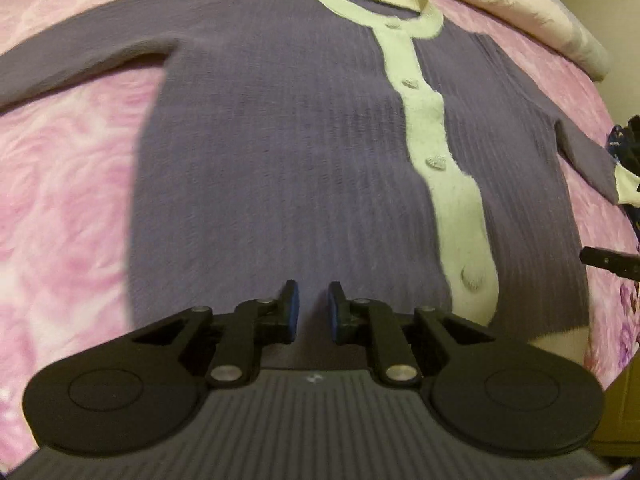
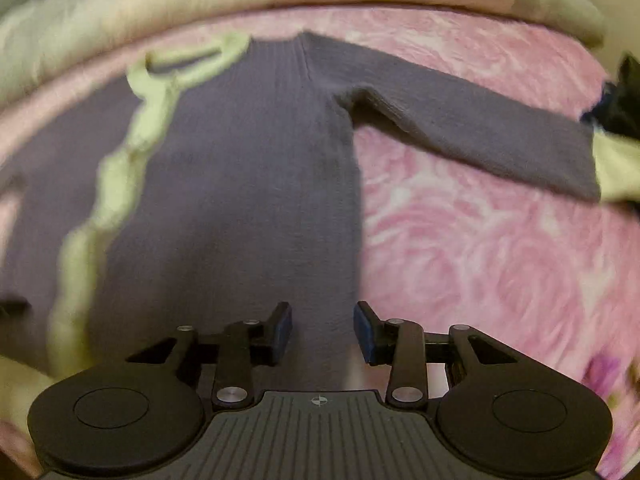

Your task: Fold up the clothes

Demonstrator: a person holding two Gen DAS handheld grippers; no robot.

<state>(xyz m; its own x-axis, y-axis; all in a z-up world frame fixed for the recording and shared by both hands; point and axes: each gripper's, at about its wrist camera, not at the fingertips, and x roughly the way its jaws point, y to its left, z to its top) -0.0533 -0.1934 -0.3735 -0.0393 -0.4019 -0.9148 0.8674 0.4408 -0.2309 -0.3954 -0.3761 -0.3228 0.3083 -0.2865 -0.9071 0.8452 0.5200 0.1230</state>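
Left wrist view first: the left gripper [image 1: 313, 308] sits low over the hem end of a purple cardigan [image 1: 280, 152], fingers parted with a narrow gap, nothing pinched between the blue pads. Whether the tips actually touch the knit, I can't tell. Just right of the gripper runs the cream button placket [image 1: 436, 152], going up the sweater with little heart-shaped buttons [image 1: 436, 163] along it, ending at the cream collar [image 1: 372, 4] at the far end. The cardigan lies flat, front up, on a pink rose-pattern blanket [image 1: 60, 184]. One sleeve stretches off to the left, the other goes right and ends in a cream cuff [image 1: 626, 188]. Past the collar there's a pale cream duvet [image 1: 552, 16] bunched along the edge.

Right wrist view is blurrier. The right gripper [image 2: 322, 330] hangs over the cardigan's right bottom corner, fingers spread a good bit wider than the left, holding nothing. Side edge of the sweater runs up right between them. Further out, the right sleeve [image 2: 472, 128] lies straight out across the blanket toward something dark [image 2: 624, 96] at the edge, can't make out what it is. The placket curves up the left side.
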